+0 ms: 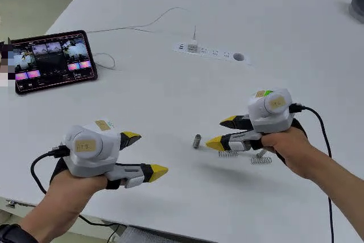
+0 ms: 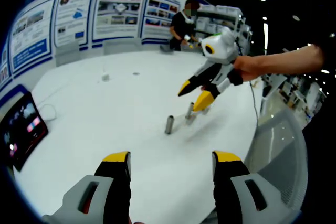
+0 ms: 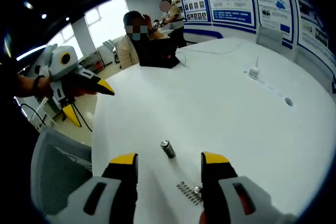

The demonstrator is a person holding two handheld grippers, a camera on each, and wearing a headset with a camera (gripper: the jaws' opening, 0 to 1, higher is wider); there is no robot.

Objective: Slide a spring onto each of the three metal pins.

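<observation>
A white table [image 1: 170,101] is seen from above in the head view. At 8 o'clock, the left tool [image 1: 145,153] is held in a hand [image 1: 68,192], with its yellow-tipped jaws spread wide and nothing between them. At 3 o'clock, the right tool [image 1: 222,132] is held in the other hand [image 1: 293,146]; its jaws are also wide apart and empty, and they point toward 9 o'clock.

Near the centre, just beside the right tool's lower tip, a coiled pin [image 1: 197,140] is seen on the table: a short metal piece with coils around it. A loose spring [image 1: 228,153] lies flat under the right tool, and a second loose spring [image 1: 261,160] lies near it, just beside the right hand. A tablet [image 1: 52,61] is placed at 10 o'clock and a power strip [image 1: 210,52] at 12 o'clock, both well apart from the springs.

In the left gripper view the coiled pin [image 2: 169,124] is shown upright at the centre, ahead of the open jaws. A second small metal piece [image 2: 190,110] is shown just behind it; whether it is a bare pin cannot be told. In the right gripper view the coiled pin [image 3: 167,149] lies ahead of the jaw tips, between them, and one loose spring [image 3: 189,191] is seen at 5 o'clock, just beside one jaw.
</observation>
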